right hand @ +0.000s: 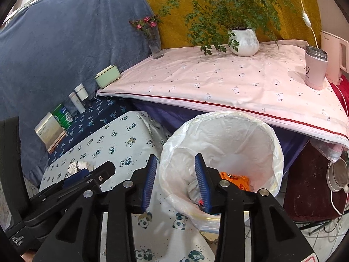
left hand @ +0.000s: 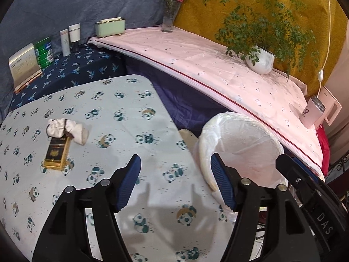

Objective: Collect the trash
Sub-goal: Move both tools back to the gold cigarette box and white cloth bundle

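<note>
A crumpled white tissue (left hand: 67,130) and a gold and black cigarette pack (left hand: 57,152) lie on the panda-print table (left hand: 122,118), left of my left gripper (left hand: 175,163), which is open and empty above the table. A white-lined trash bin (left hand: 242,144) stands off the table's right edge. My right gripper (right hand: 175,163) is open and empty over the bin's rim (right hand: 220,118). An orange wrapper (right hand: 236,180) and grey crumpled trash (right hand: 193,188) lie in the bin. The tissue also shows in the right wrist view (right hand: 78,166), partly behind the left gripper.
A pink-covered table (left hand: 218,69) behind the bin holds a potted plant (left hand: 260,60), a flower vase (left hand: 171,15), a pink cup (left hand: 313,113) and a kettle (right hand: 332,59). A dark blue shelf (left hand: 72,72) holds a green can (left hand: 44,52), bottles and a box.
</note>
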Available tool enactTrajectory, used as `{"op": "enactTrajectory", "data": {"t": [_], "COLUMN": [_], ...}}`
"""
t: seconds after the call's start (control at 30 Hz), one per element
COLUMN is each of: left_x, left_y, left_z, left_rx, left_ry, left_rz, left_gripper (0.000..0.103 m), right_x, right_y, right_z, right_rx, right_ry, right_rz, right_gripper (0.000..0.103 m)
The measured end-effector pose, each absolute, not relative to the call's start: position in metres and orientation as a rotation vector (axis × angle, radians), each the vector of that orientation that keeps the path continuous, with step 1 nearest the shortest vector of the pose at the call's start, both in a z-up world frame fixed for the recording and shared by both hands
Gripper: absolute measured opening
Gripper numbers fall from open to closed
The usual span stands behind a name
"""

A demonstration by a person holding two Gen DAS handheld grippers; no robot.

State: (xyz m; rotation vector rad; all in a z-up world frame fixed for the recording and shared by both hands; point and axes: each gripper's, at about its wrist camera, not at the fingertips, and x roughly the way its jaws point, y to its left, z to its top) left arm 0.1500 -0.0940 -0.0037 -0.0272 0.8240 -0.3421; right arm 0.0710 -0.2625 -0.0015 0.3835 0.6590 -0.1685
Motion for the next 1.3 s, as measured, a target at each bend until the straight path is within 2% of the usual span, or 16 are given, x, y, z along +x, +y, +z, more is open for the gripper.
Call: {"op": "enactTrajectory", "data": {"t": [0.2,0.5,0.83,0.97,1.3], "left_x": [0.153,0.160,0.176,0.187,0.224], "left_y": [-0.057,0.006,0.063,0.075,0.088], "left_z": [-0.008,-0.020,-0.039,-0.050,-0.080], "left_rx": [-0.053,-0.079,-0.107,-0.100,-0.067], "left_ry": [0.824,0.824,0.858,0.883,0.933], "left_rz": [-0.259,-0.119,-0.020,-0.008,-0.001], "left_gripper": [0.071,0.087,0.091,0.092,0.092], "right_x": [0.078,0.100,0.132,0.147,0.194], "right_y": [-0.241,-0.189,-0.122,-0.101,-0.068], "right_z": [0.002,0.001,-0.015,-0.023,-0.049], "right_rx": [0.343,0.281,0.219,0.197,0.180], "right_ry": [0.672,0.715,0.773,0.794,0.848], "right_rz": [-0.141,-0.058,0.044,0.076,0.127], "right_gripper": [0.050,0.050,0.050,0.054,0.055]}}
